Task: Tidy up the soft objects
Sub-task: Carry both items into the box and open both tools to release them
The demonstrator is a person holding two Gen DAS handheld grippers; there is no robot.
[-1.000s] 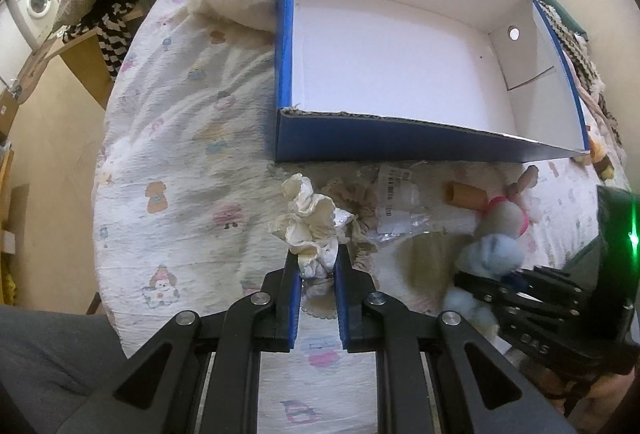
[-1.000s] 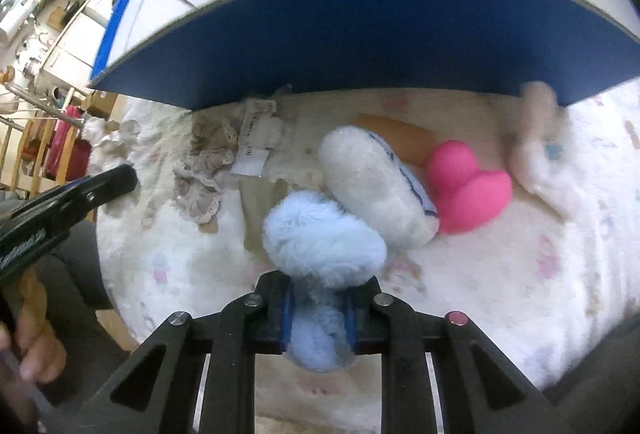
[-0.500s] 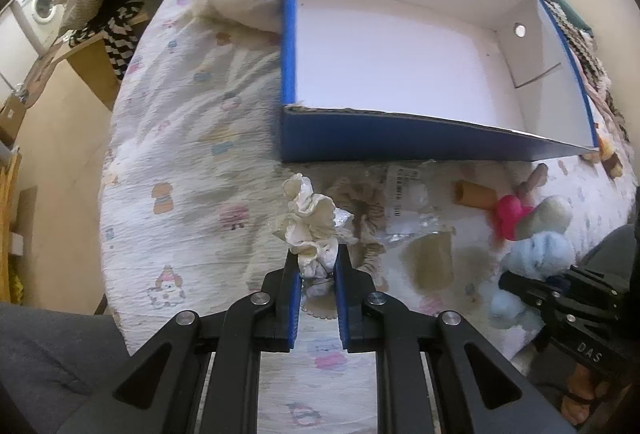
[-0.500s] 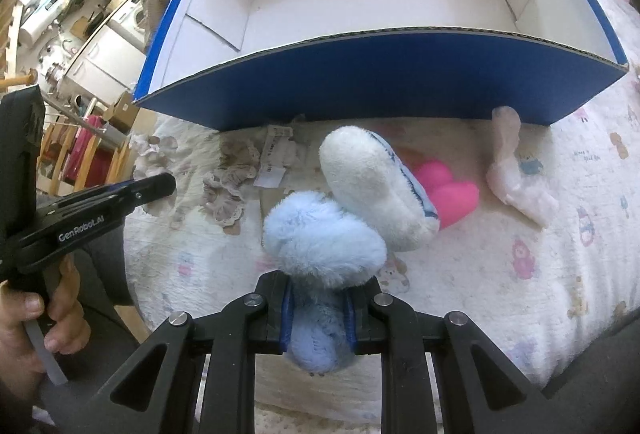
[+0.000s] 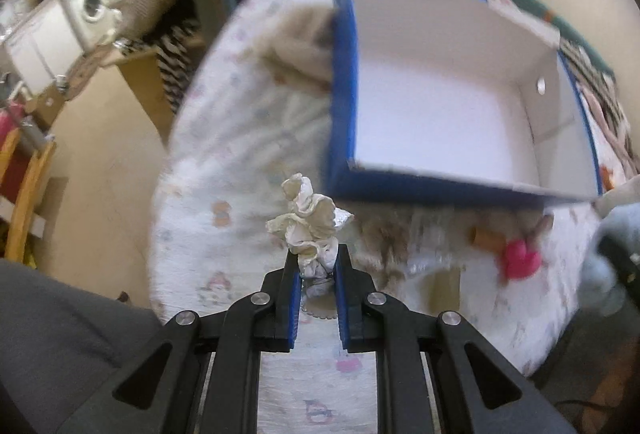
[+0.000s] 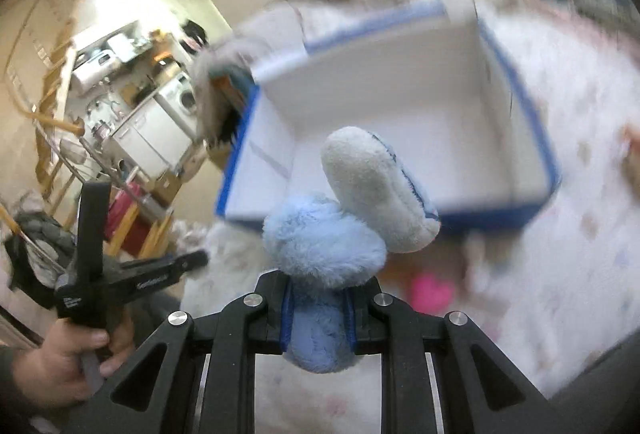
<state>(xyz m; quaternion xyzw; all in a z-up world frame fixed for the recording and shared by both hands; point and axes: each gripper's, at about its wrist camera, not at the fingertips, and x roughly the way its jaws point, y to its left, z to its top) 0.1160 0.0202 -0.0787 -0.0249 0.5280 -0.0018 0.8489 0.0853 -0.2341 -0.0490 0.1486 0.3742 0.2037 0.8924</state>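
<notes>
My left gripper is shut on a cream scrunchie and holds it above the patterned bedspread, just left of the near corner of the blue box with a white inside. My right gripper is shut on a fluffy light-blue plush slipper with a white sole, held in the air before the blue box. The slipper also shows at the right edge of the left wrist view.
On the bedspread before the box lie a pink heart-shaped toy, an orange tube and a beige lace piece. A beige cloth lies left of the box. The other hand-held gripper is at the left.
Both grippers have risen with their loads. The right one has lifted the slipper off the bedspread towards the box. The views are blurred by motion.
</notes>
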